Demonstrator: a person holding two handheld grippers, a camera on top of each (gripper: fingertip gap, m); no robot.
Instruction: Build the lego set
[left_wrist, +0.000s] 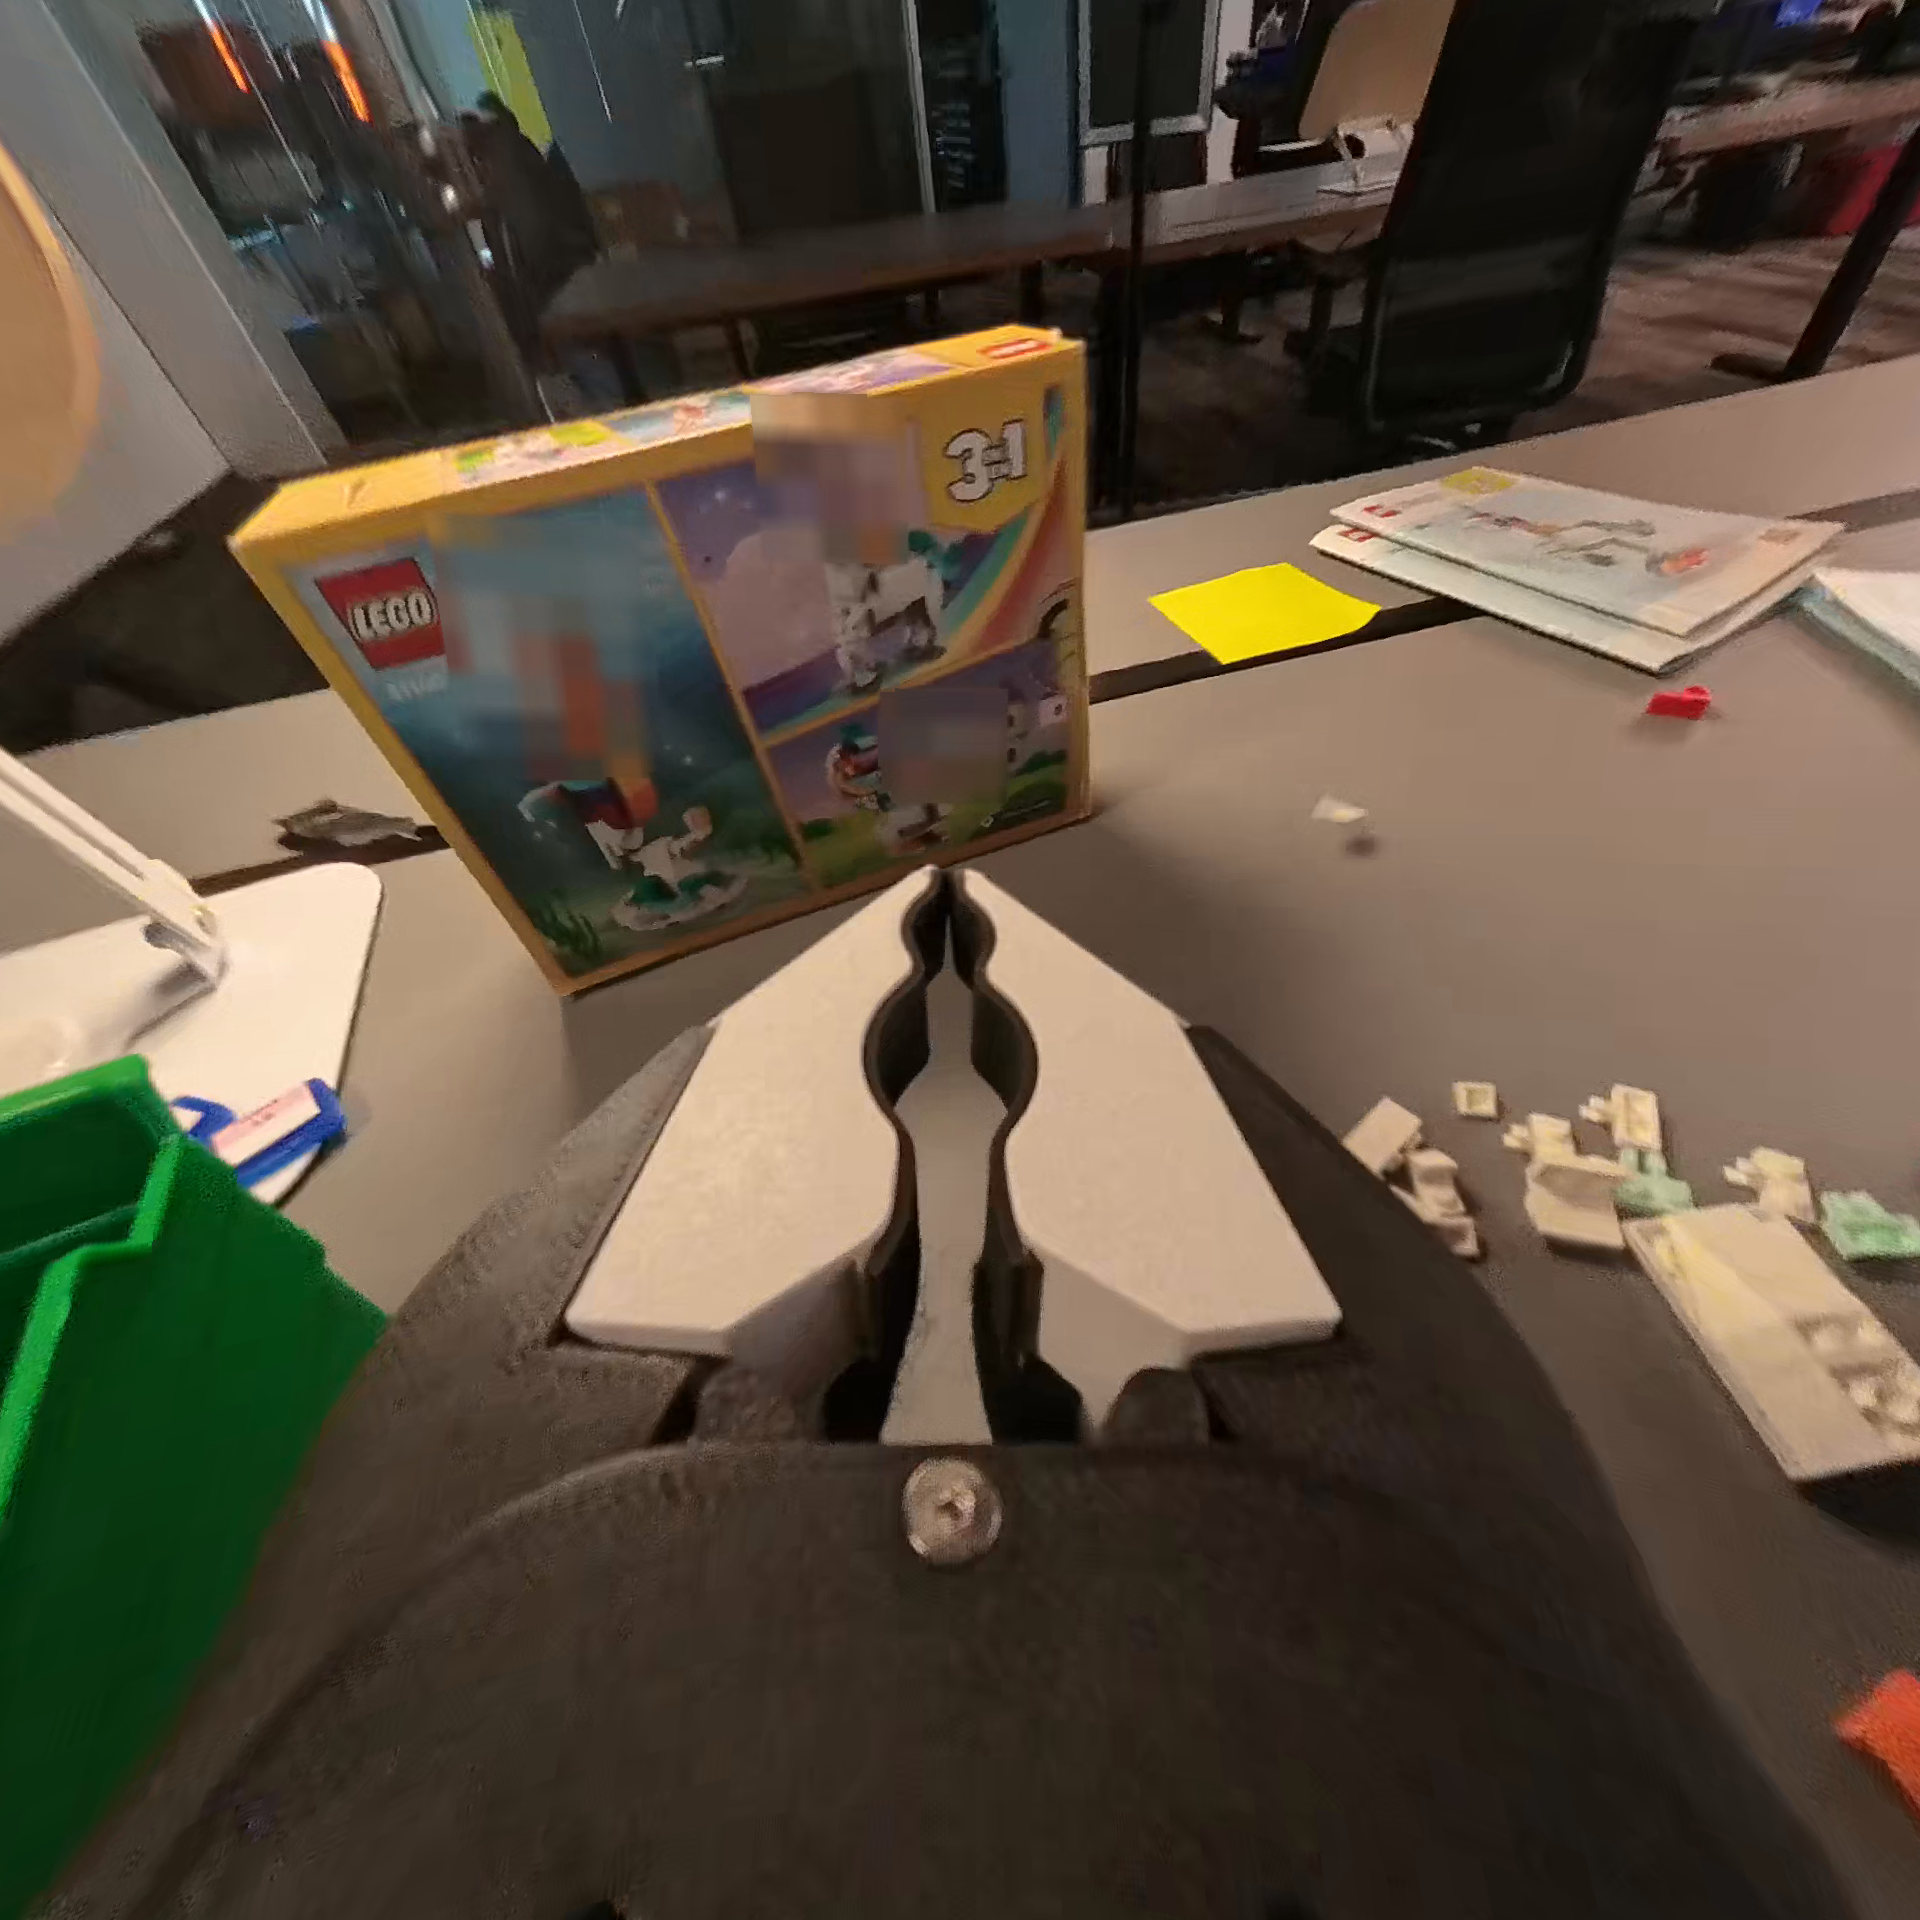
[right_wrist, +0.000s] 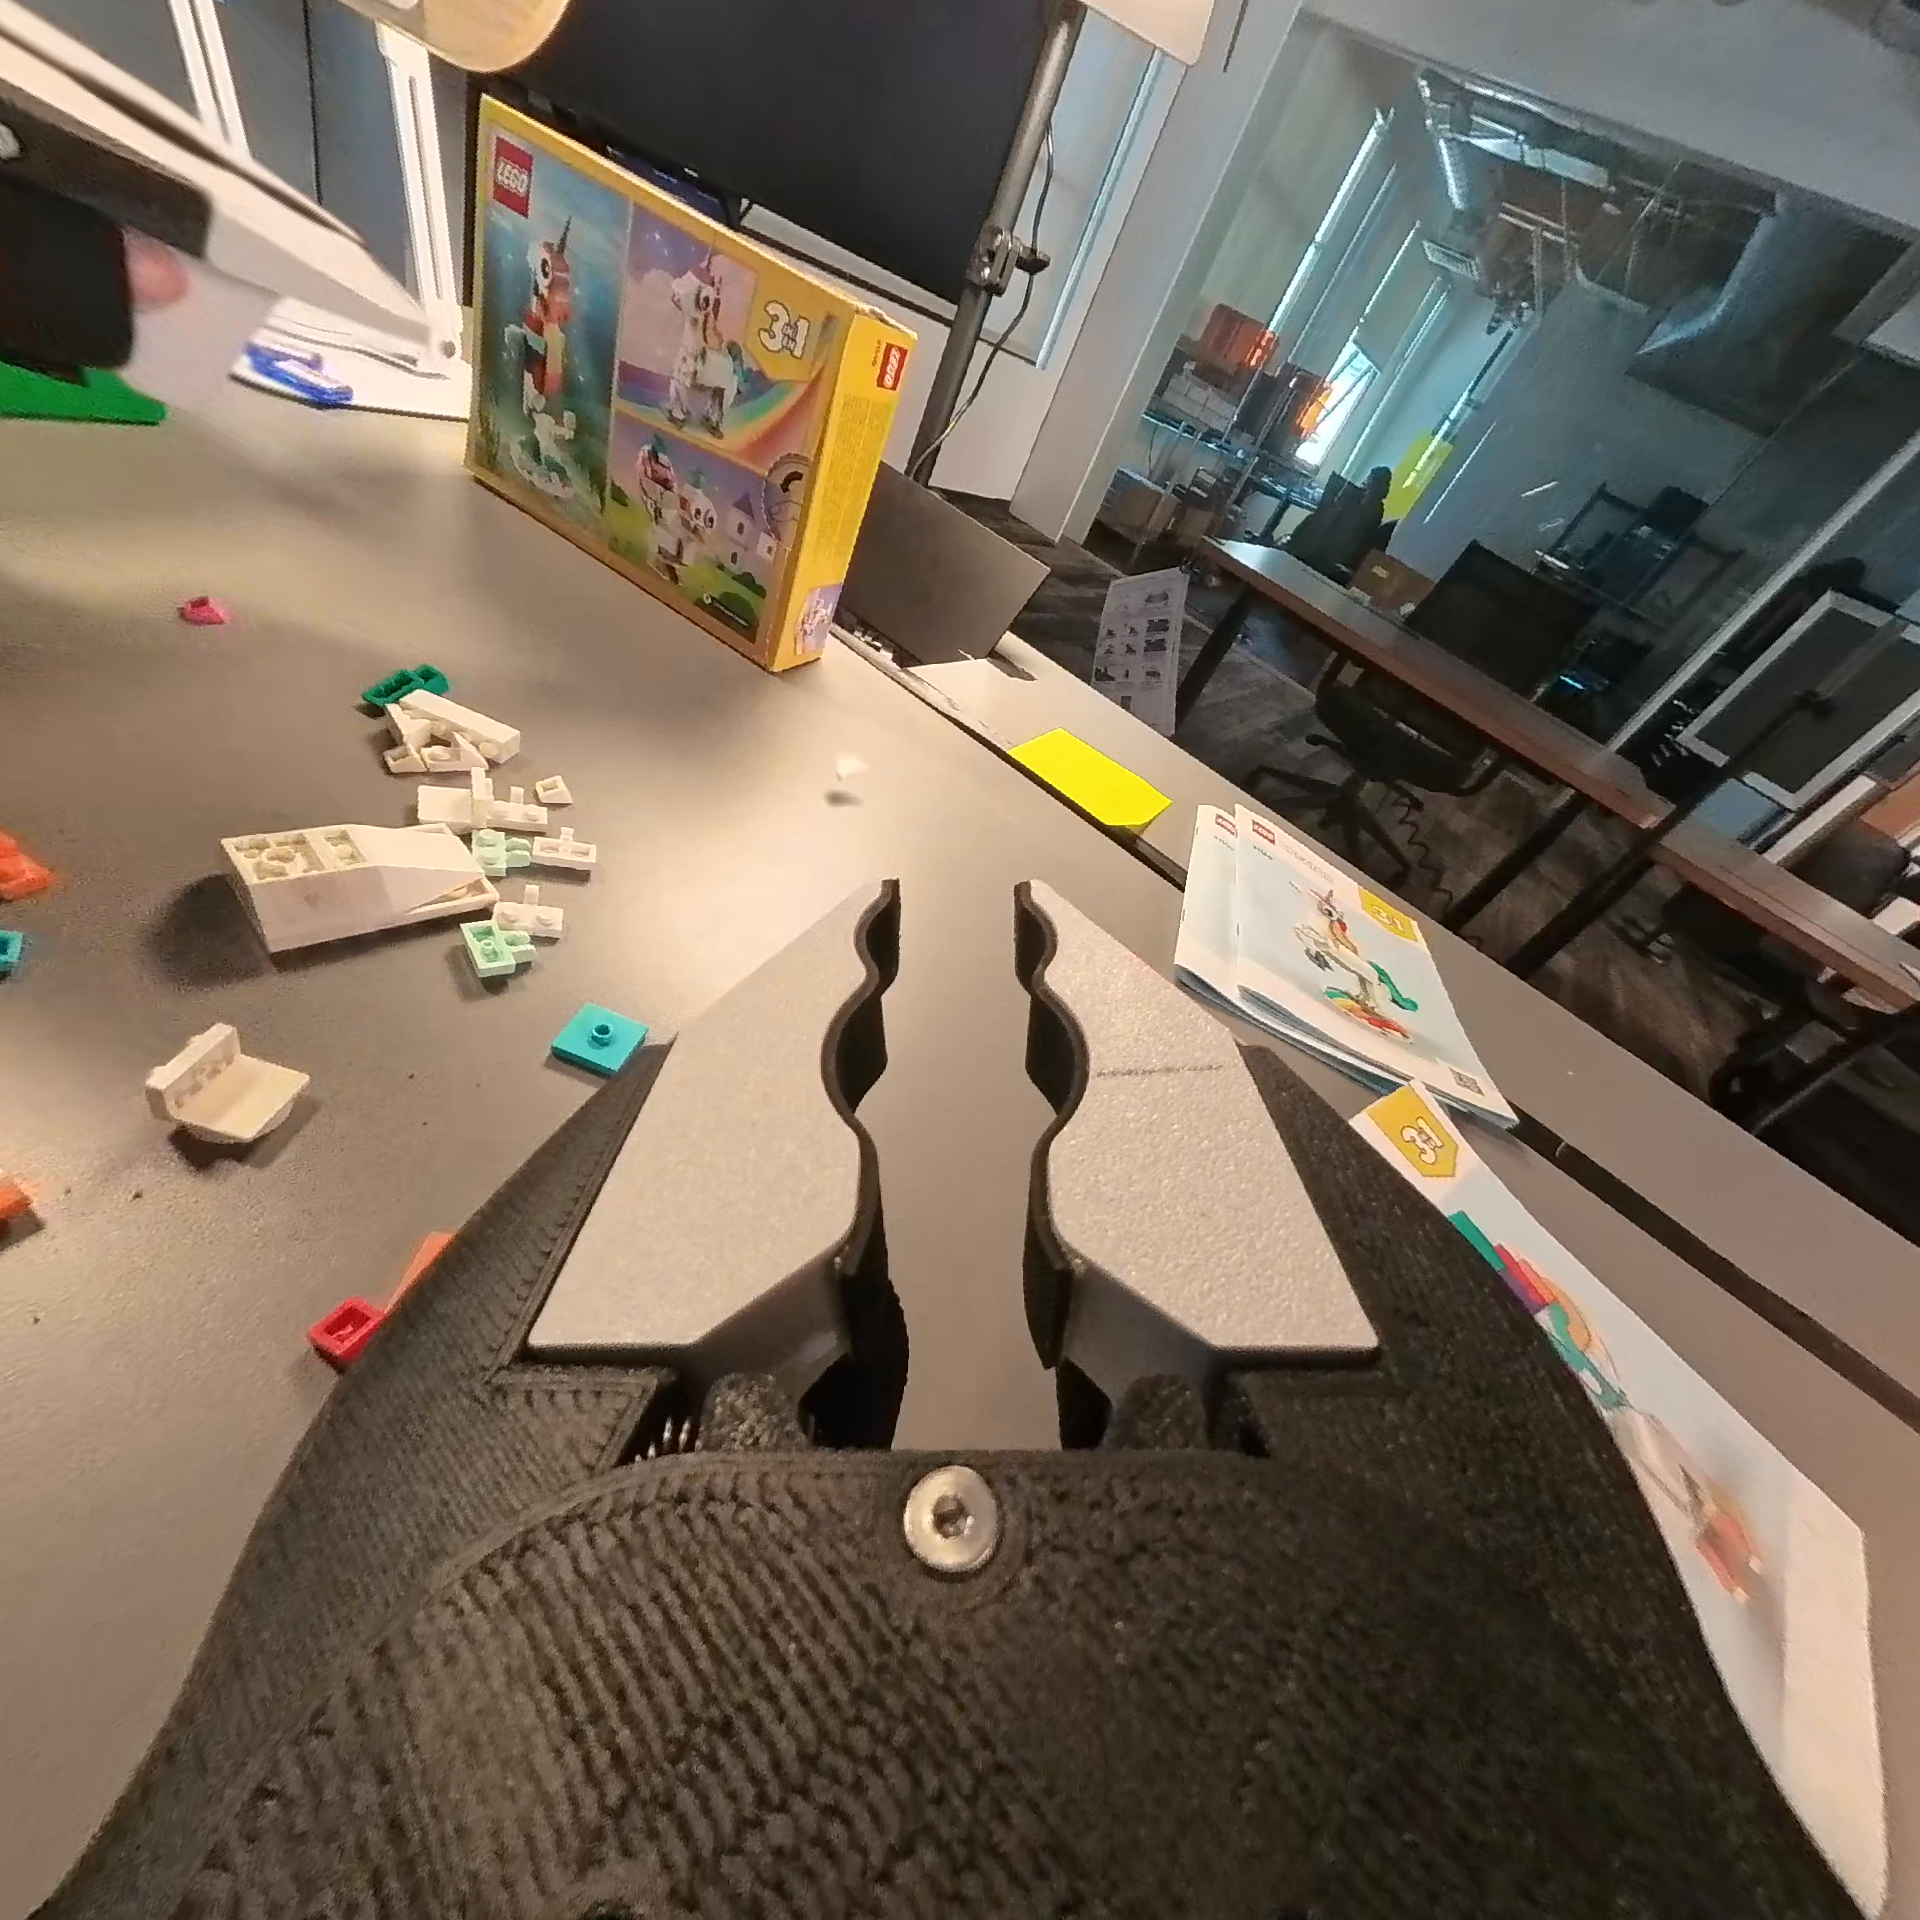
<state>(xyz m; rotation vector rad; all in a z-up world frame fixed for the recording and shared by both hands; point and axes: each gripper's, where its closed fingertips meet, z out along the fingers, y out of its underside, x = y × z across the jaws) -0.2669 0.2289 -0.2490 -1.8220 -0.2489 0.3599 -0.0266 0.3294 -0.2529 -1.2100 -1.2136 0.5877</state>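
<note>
My left gripper (left_wrist: 945, 883) is shut and empty, its tips together above the grey table, pointing at a yellow toy-brick box (left_wrist: 707, 665) that stands upright just beyond it. My right gripper (right_wrist: 956, 899) is open and empty, held over bare table. The same box (right_wrist: 665, 405) stands far ahead to its left. A large white sloped brick (right_wrist: 353, 883) lies among several small white and mint pieces to the left of the right gripper; this pile also shows in the left wrist view (left_wrist: 1579, 1195). A teal flat tile (right_wrist: 600, 1036) lies by the right gripper's left finger.
A green bin (left_wrist: 135, 1351) stands at the left. A white lamp base (left_wrist: 260, 966) lies behind it. Instruction booklets (right_wrist: 1330, 977) and a yellow sticky note (right_wrist: 1091, 779) lie near the table's far edge. Red, orange and pink pieces (right_wrist: 348, 1330) are scattered about. Another open booklet (right_wrist: 1662, 1455) lies at right. There is about 25 centimetres between the tips of the two grippers. To reach the teal flat tile (right_wrist: 600, 1036) in a straight line is about 9 centimetres for my right fingers, about 25 centimetres for my left.
</note>
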